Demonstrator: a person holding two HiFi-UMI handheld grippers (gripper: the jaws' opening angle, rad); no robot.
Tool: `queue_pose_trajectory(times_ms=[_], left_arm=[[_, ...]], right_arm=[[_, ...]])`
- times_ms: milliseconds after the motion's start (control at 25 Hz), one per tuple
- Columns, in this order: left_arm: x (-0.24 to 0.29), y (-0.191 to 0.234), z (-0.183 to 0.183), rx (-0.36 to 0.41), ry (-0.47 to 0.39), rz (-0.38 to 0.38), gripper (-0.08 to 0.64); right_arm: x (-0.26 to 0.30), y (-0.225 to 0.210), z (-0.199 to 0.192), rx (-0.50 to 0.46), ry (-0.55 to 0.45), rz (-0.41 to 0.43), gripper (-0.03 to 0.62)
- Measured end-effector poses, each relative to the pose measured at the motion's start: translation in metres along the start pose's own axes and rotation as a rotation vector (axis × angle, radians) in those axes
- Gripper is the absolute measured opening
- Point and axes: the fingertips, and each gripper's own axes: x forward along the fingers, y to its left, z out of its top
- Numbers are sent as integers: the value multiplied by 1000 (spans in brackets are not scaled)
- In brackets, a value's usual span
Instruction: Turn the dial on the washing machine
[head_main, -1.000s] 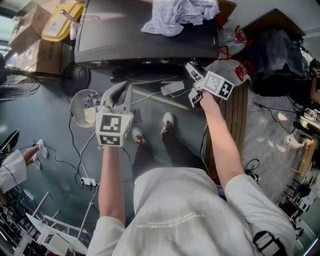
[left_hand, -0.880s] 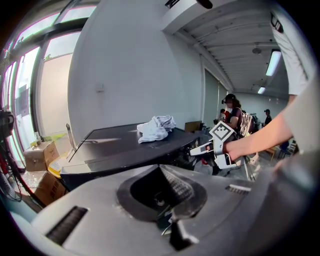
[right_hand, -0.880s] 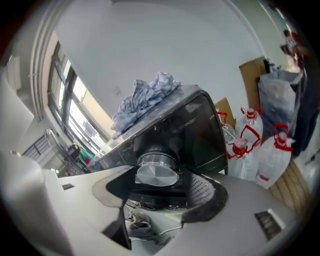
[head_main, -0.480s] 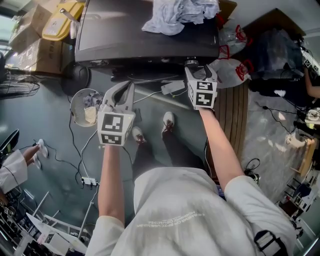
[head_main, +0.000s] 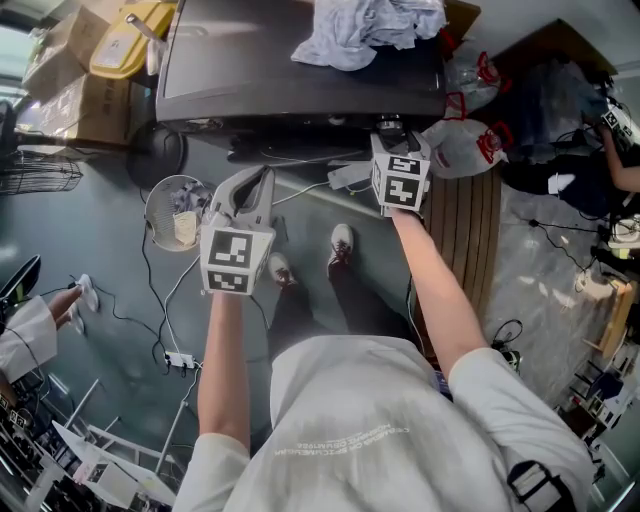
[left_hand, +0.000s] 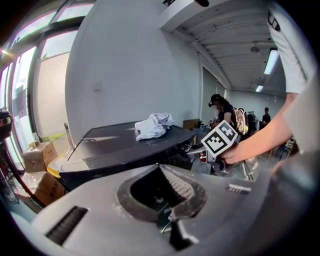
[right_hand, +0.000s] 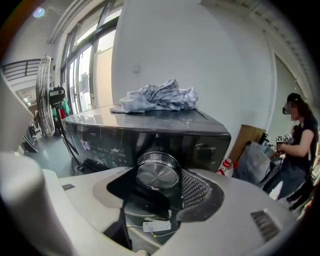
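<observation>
As your right gripper (head_main: 388, 130) swings out of the tilted pose it held a second ago and squares up to the front panel of the washing machine (head_main: 300, 75), the dial (right_hand: 158, 171) comes to sit between its jaws. They stand wide apart on either side of the silver knob. One ribbed pad (right_hand: 192, 188) lies just beside the dial's right rim, and no grip shows yet. The approach looks finished. What is left, by this reading, is for you to close on the dial and rotate it.

Your left gripper (head_main: 250, 188) has barely shifted. It hangs low over the floor, well apart from the machine, with its jaws open and nothing between them.

Only the right gripper view shows the dial itself. It is mounted on the dark control panel, below the lid where a crumpled cloth (right_hand: 157, 97) lies. From your head camera the knob is hidden under the gripper and the machine's top edge, so that view gives you only the marker cube (head_main: 400, 180) pressed up near the panel. The left gripper view adds a side-on look at your right hand (left_hand: 235, 152) reaching in at the machine's front. That confirms how close the tool is, but the contact point itself is too small there to judge.
</observation>
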Motion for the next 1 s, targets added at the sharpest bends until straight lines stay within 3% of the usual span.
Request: queue_pose_trajectory(times_ms=[360,1000], left_arm=[[4,-5,-3,-64,-14,-18,15],[3,-2,-5,-95,-15,-10,15]], right_arm=[[-1,-4,-1,240,-7,140,282],[0,-7,-2,576,33,340,282]])
